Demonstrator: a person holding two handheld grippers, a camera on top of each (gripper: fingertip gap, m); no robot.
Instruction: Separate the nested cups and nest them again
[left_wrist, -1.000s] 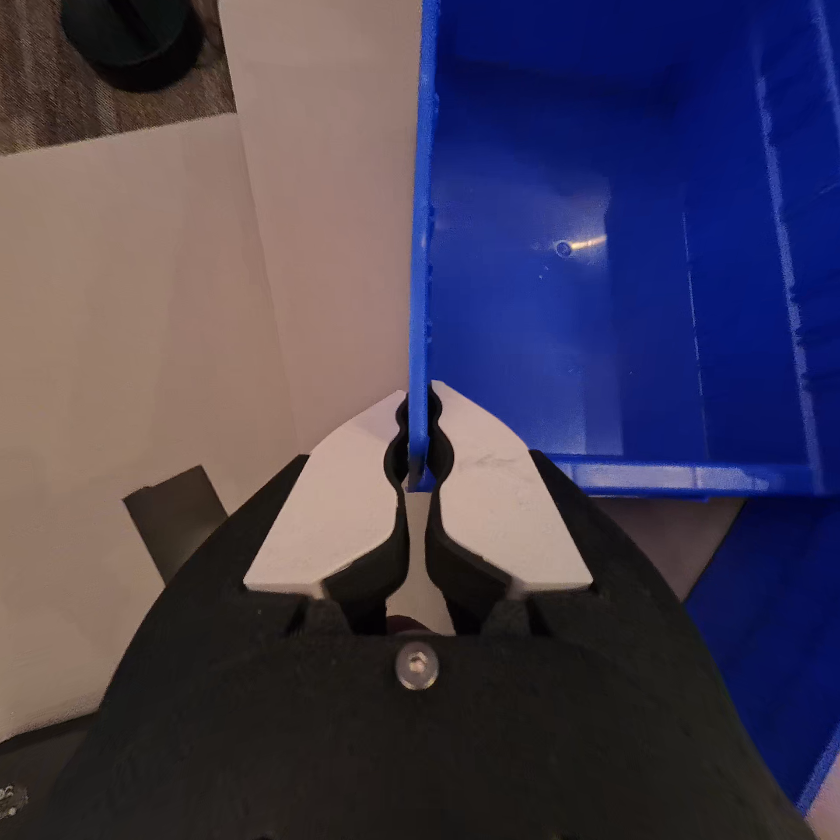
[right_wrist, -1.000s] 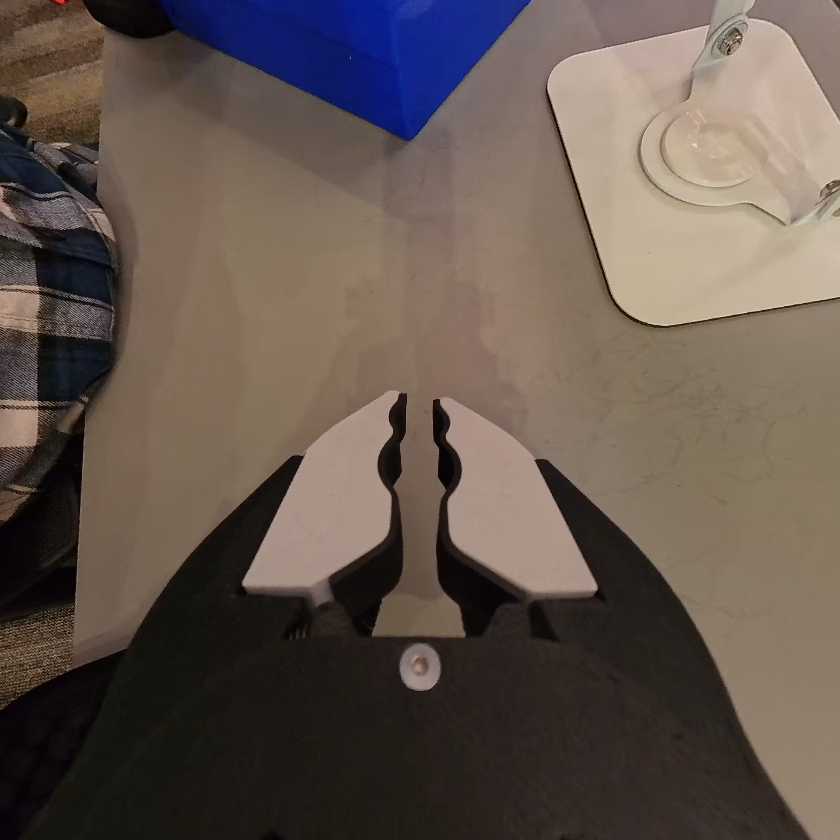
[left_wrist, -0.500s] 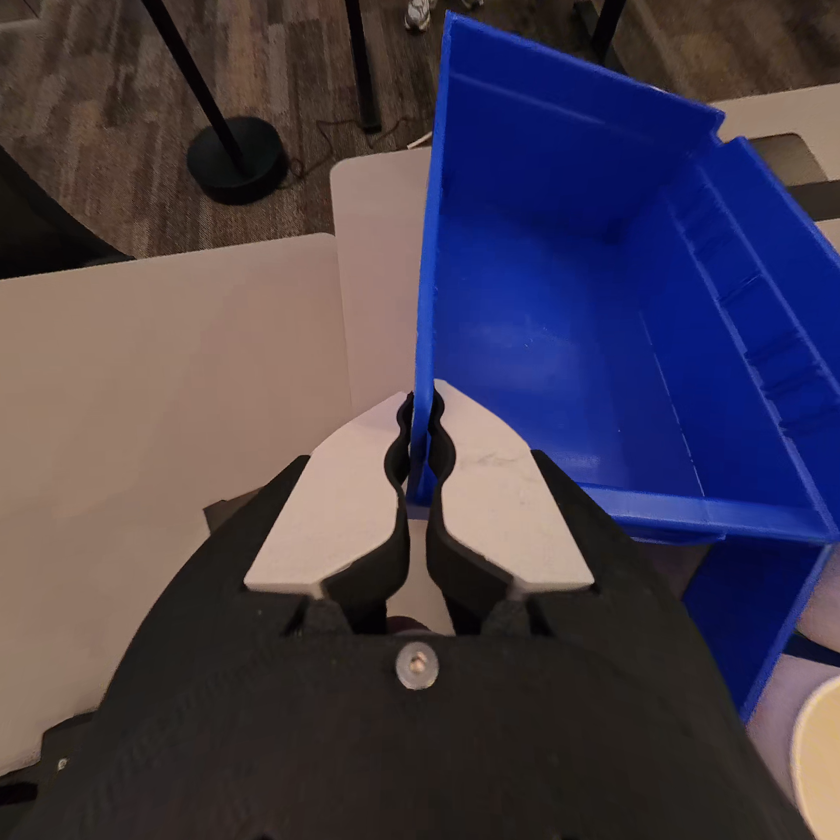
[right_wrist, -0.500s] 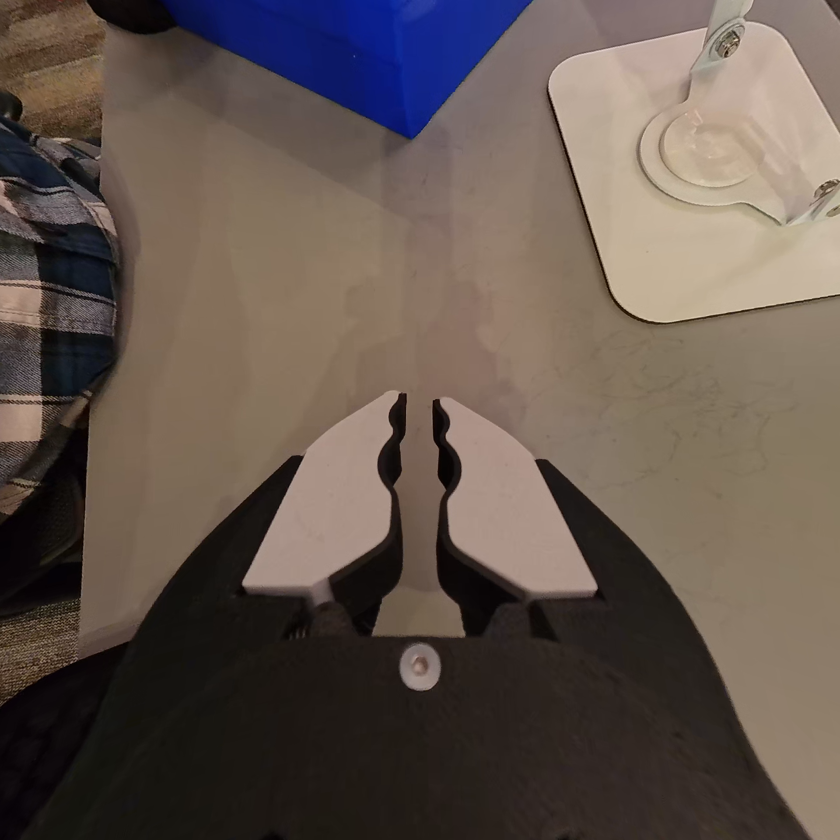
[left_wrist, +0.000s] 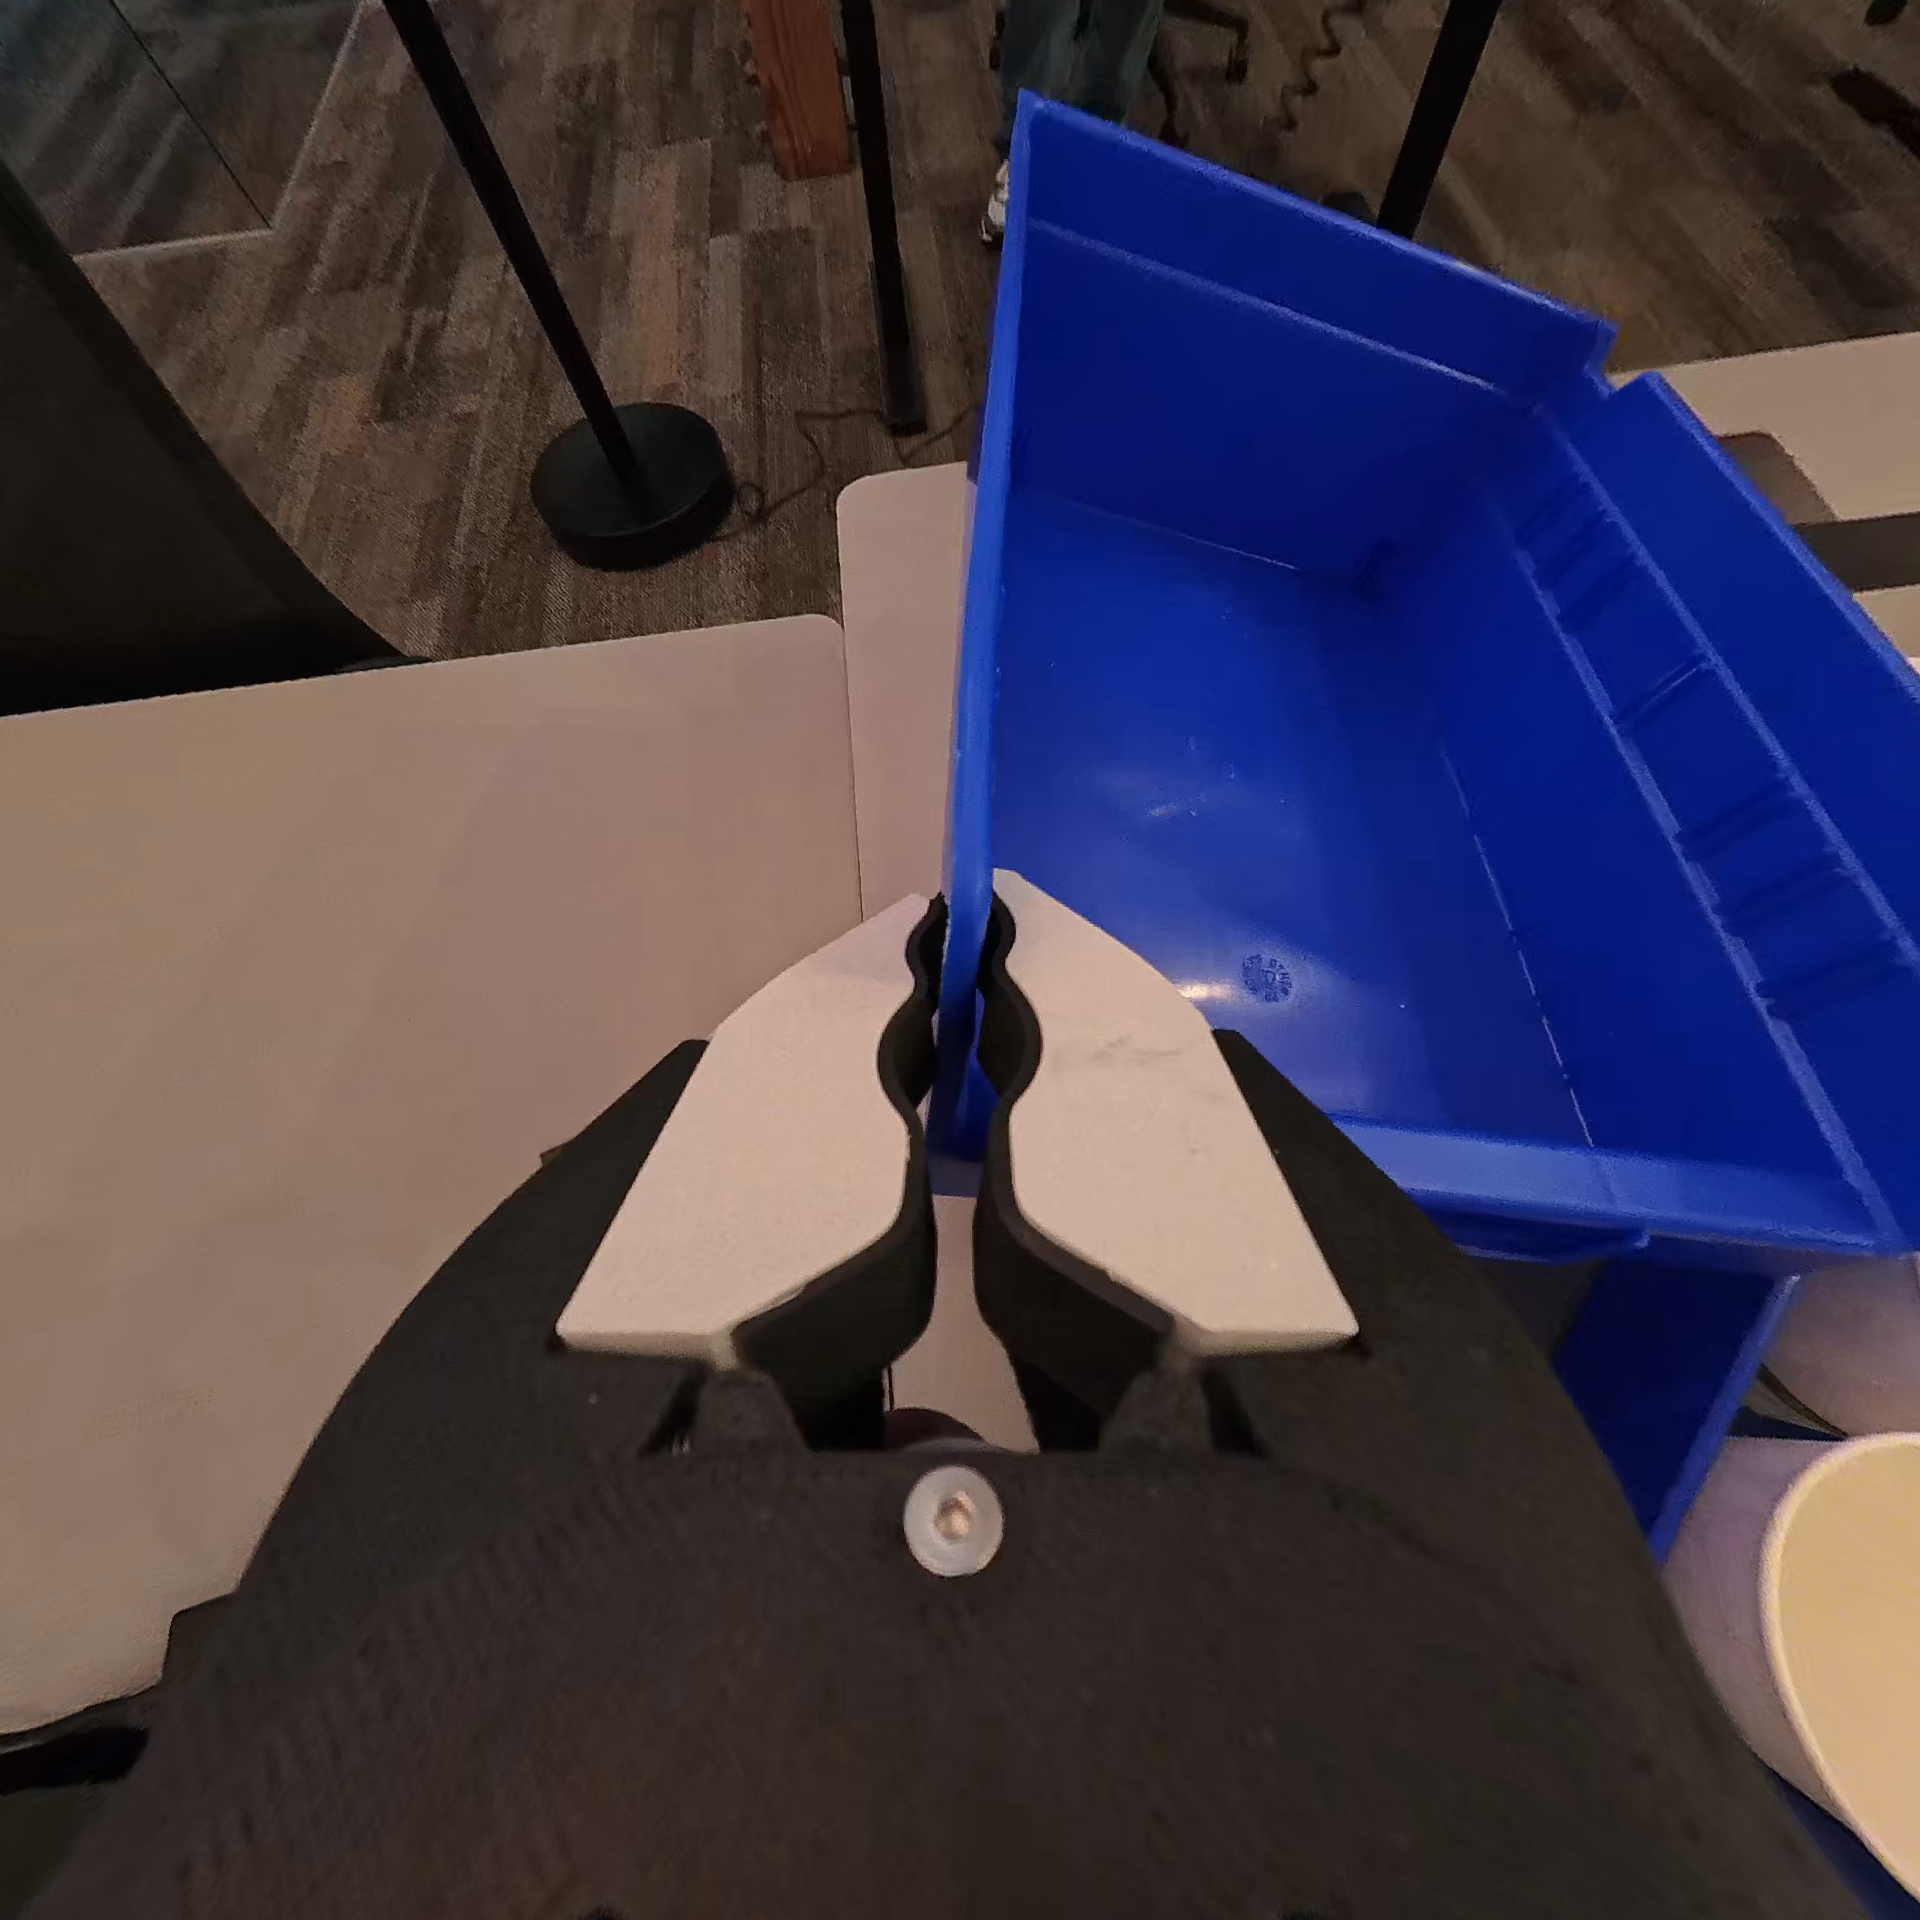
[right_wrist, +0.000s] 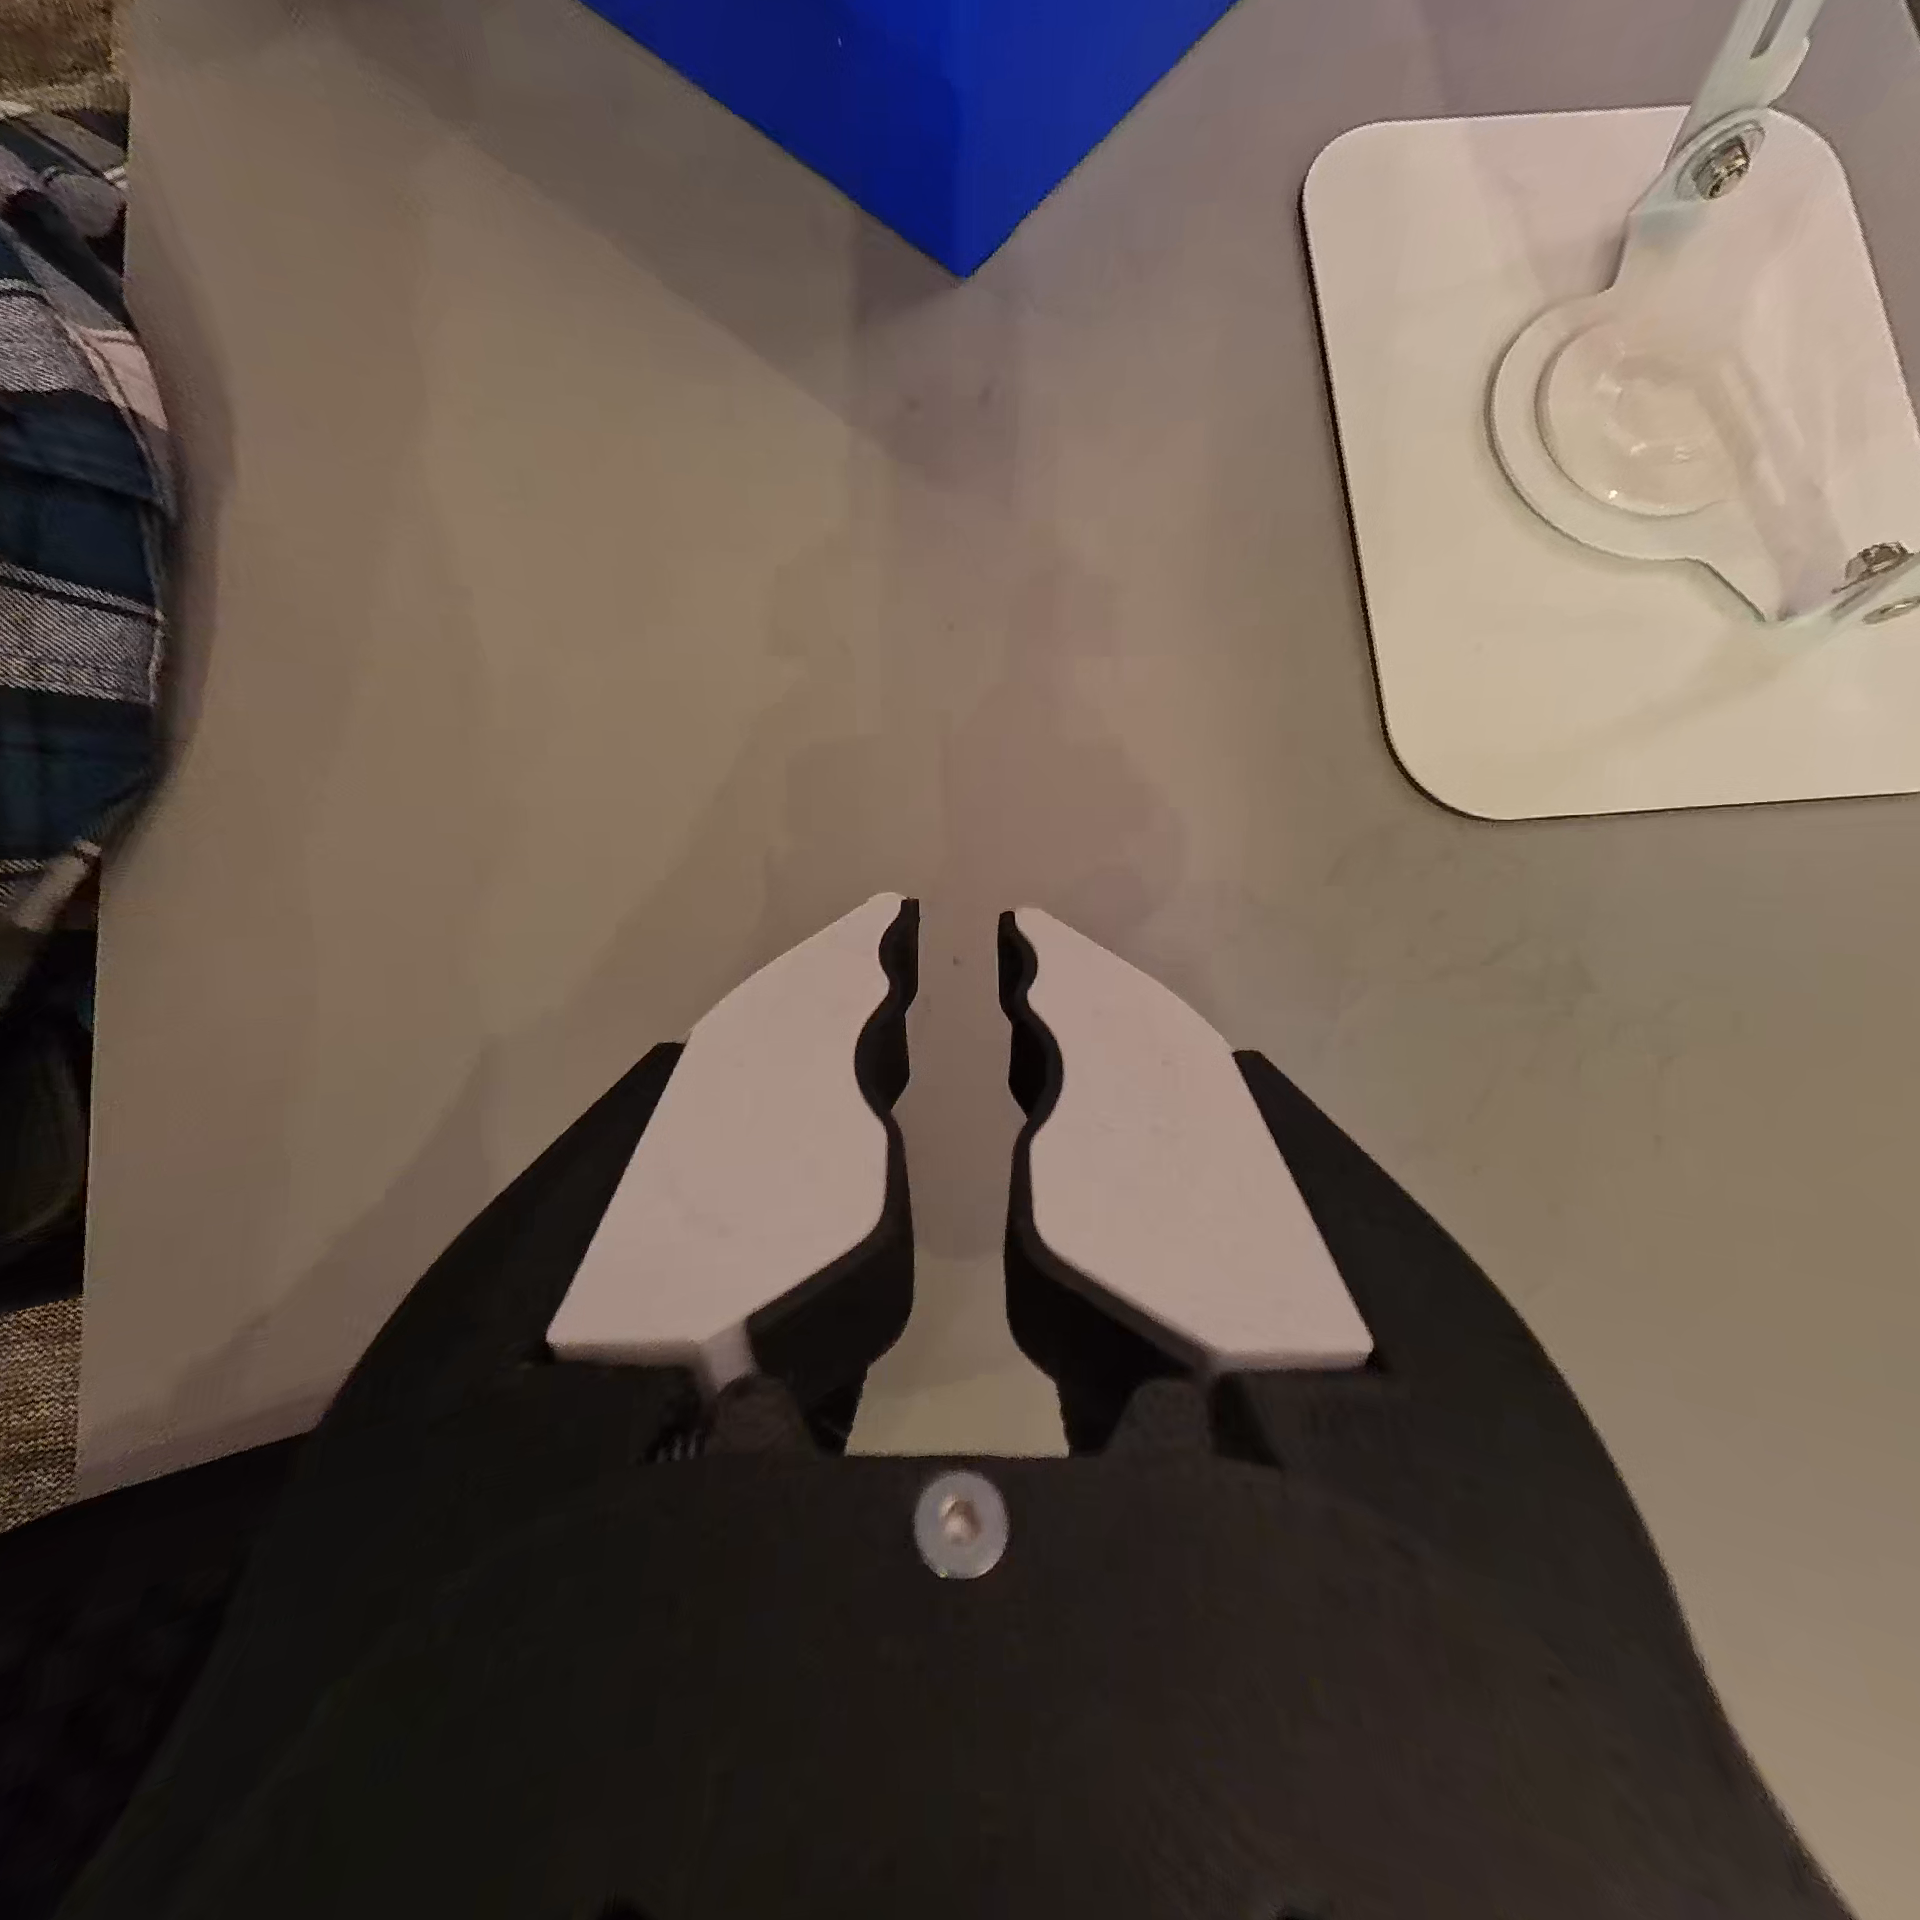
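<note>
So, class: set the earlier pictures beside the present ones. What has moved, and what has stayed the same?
The left gripper, still clamped on the blue bin wall, has lifted and tilted it; floor and a paper cup now show. The right gripper has parted slightly and shifted towards the bin's corner. It still hovers empty above the grey table.

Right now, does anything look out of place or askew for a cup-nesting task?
Yes. The left claw is shut on the side wall of an empty blue bin, which looks tipped, not on a cup. A paper cup lies low right, untouched. The right claw is open above bare table.
</note>
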